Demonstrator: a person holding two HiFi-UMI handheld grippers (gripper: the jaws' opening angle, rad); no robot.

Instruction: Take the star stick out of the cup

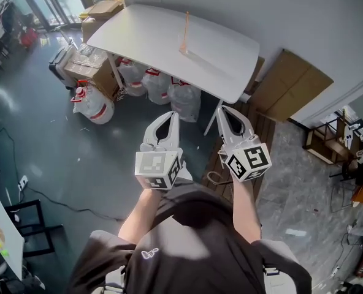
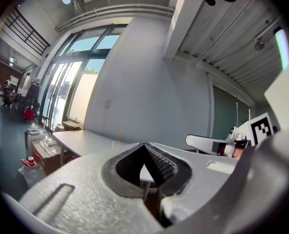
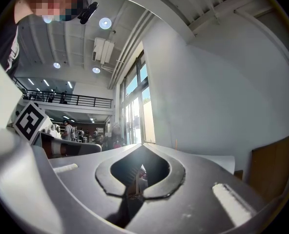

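A thin orange star stick (image 1: 186,29) stands upright in a clear cup (image 1: 184,49) near the middle of a white table (image 1: 145,35) far ahead of me. My left gripper (image 1: 171,116) and right gripper (image 1: 221,109) are side by side in front of my body, well short of the table, both shut with nothing between the jaws. In the left gripper view the shut left gripper (image 2: 144,144) points toward the table (image 2: 81,140), with the stick (image 2: 119,133) small in the distance. The right gripper view shows the shut right gripper (image 3: 142,145) and the stick (image 3: 176,144) beyond.
Clear plastic bags (image 1: 169,90) and cardboard boxes (image 1: 92,23) crowd the floor under and left of the table. A flat cardboard sheet (image 1: 292,84) leans on the wall at the right. A black-legged desk (image 1: 10,225) stands at the lower left.
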